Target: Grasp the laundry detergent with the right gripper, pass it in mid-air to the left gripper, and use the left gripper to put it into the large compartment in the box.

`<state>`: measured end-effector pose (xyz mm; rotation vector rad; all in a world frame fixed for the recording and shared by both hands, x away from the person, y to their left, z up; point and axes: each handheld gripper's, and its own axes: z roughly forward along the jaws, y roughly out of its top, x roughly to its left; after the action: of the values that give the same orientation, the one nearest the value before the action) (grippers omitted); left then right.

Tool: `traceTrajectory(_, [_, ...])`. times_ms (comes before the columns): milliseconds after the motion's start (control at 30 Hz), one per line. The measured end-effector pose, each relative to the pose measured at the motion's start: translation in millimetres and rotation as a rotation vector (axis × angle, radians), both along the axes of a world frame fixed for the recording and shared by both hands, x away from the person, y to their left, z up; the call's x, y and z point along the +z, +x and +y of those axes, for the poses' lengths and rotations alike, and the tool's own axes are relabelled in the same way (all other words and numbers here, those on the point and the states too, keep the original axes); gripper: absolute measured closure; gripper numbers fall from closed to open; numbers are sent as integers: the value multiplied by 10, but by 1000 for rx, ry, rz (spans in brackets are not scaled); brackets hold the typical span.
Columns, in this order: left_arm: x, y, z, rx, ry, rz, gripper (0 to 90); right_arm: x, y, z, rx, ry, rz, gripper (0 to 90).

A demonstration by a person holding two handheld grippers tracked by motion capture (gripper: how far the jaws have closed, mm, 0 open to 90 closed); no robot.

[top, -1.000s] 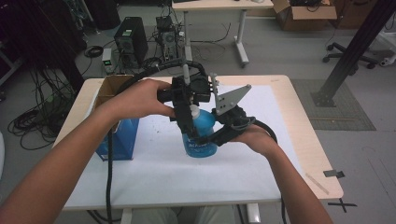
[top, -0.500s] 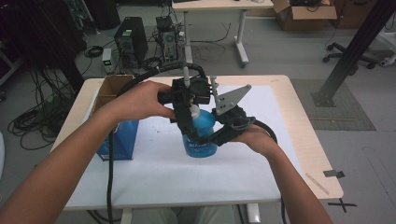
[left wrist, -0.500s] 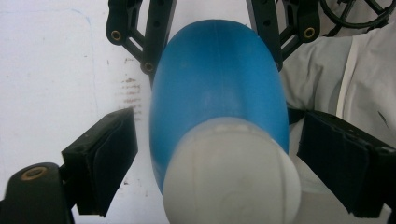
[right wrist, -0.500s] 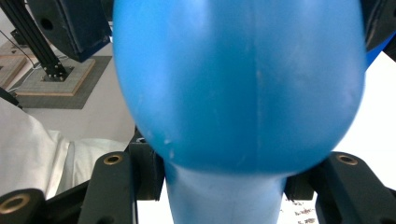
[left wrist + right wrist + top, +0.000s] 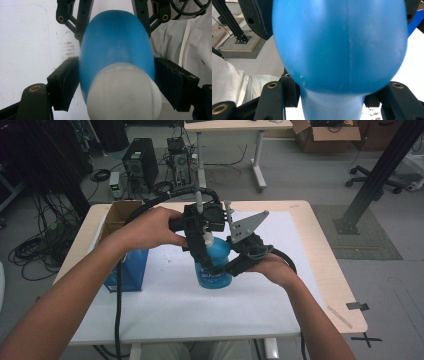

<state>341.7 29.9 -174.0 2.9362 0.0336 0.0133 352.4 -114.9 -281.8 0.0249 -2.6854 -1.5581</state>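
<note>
A blue bottle [image 5: 215,265] with a white cap [image 5: 209,239] stands upright on the white sheet at the table's middle. My right gripper [image 5: 222,270] comes from the right and is shut on the bottle's body [image 5: 339,45]. My left gripper [image 5: 205,252] reaches down over the cap from above. In the left gripper view its jaws have just been closing, and the pads [image 5: 67,85] lie against both sides of the bottle [image 5: 115,45] below the cap [image 5: 122,95]. The right gripper's jaws show beyond the bottle, at the top of that view.
A cardboard box [image 5: 122,265] with a blue side stands at the table's left. A white sheet [image 5: 225,315] covers most of the wooden table [image 5: 330,270]. Computers [image 5: 140,165] and cables lie on the floor behind, beside another desk [image 5: 235,126].
The left gripper's jaws have drawn in around the top of the bottle. Both hands and the bottle stay where they were.
</note>
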Motion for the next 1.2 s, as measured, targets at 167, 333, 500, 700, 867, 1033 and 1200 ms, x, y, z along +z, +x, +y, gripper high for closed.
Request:
traceTrajectory(167, [-3, 13, 0, -1, -4, 6, 264, -2, -1, 3, -2, -2, -1, 439])
traceTrajectory(333, [-5, 15, 0, -2, 1, 9, 318, -4, 0, 1, -2, -6, -2, 439])
traceTrajectory(500, [-4, 20, 8, 0, -5, 4, 370, -3, -3, 1, -2, -5, -5, 439])
traceTrajectory(700, [-20, 15, 4, -3, 7, 7, 373, -16, -8, 15, 1, -11, -4, 439])
traceTrajectory(867, [-8, 0, 6, -3, 1, -2, 375, -11, -14, 15, 1, -7, -7, 440])
traceTrajectory(1033, [-4, -29, -4, -5, 13, -17, 378, -6, -23, 17, 2, -8, -13, 439])
traceTrajectory(1200, [15, -53, -20, -4, 24, -24, 379, 1, -36, 24, 9, -11, -22, 437])
